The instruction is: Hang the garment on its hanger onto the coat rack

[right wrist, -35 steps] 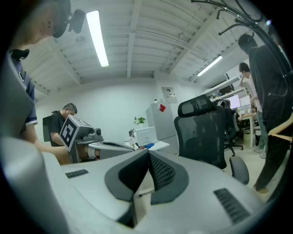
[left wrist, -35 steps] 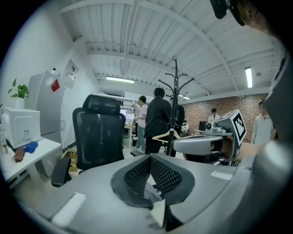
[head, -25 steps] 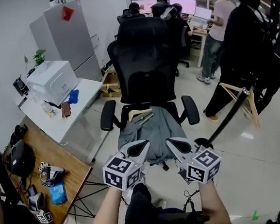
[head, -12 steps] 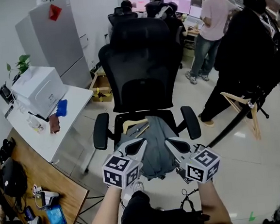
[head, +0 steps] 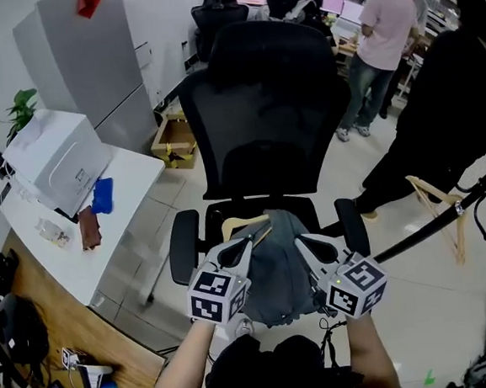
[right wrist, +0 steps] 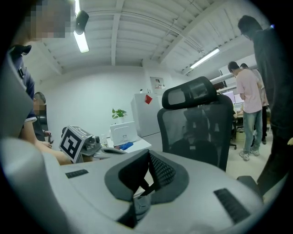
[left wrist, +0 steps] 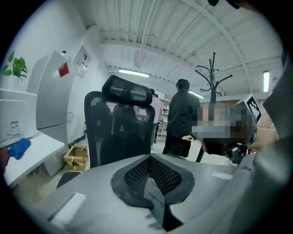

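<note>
Grey garment (head: 281, 266) on chair (head: 261, 111), lying front-to-back, hanger (head: 244, 226) at rear end

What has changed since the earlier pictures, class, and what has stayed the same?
The person stepped closer to the chair, bringing the left gripper and right gripper forward up to the grey garment on its seat. Nothing was grasped; both stay shut and empty. Garment and hanger have not moved.
</note>
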Motion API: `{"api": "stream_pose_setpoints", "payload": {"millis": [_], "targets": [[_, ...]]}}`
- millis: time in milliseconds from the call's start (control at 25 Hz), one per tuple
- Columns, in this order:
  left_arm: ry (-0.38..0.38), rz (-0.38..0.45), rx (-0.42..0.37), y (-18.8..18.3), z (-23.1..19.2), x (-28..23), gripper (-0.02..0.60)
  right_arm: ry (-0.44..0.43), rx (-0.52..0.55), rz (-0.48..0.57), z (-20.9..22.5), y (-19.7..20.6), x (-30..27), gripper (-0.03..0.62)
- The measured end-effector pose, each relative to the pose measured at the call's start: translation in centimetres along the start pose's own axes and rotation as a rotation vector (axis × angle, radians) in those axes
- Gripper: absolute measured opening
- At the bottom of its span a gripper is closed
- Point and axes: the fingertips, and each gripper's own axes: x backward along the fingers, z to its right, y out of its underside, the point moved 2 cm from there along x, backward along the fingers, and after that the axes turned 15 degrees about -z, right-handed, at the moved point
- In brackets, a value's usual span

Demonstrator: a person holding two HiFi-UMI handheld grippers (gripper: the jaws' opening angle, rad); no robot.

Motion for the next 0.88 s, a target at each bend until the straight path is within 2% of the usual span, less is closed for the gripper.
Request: {"api": "stream_pose_setpoints", "payload": {"millis": [200,400,560,720,760,880], "targets": [[-0.010,-0.032,0.024,0.4,-1.9,-2.0,0.000,-0.025,-0.037,-0.035,1.3,0.6,-2.9,0.000],[-0.095,-0.066,0.066,2.2,-3.6,-4.4,0.000,-0.067,-0.041,-0.079,2.3,1.3,-4.8,0.000],[-0.211,-0.121,0.091,6.2,-5.8,-8.3,0.015,-0.094,-0.052,-0.122,3.2,2.9,-6.1,0.000],[-0.291,-0.243,0.131,12.1,-9.2,-12.1,0.018,-0.126,-0.075,-0.167,4.0,5.2,-8.9,0.000],[-0.305,-0.277,0.140,13.6,-10.0,-13.0,0.030,-0.130,-0.076,-0.181,4.2,5.8,-9.7,0.000],[-0.328,-0.382,0.177,17.6,-12.2,-15.6,0.168,-0.149,-0.073,-0.226,4.6,7.7,-12.0,0.000]]}}
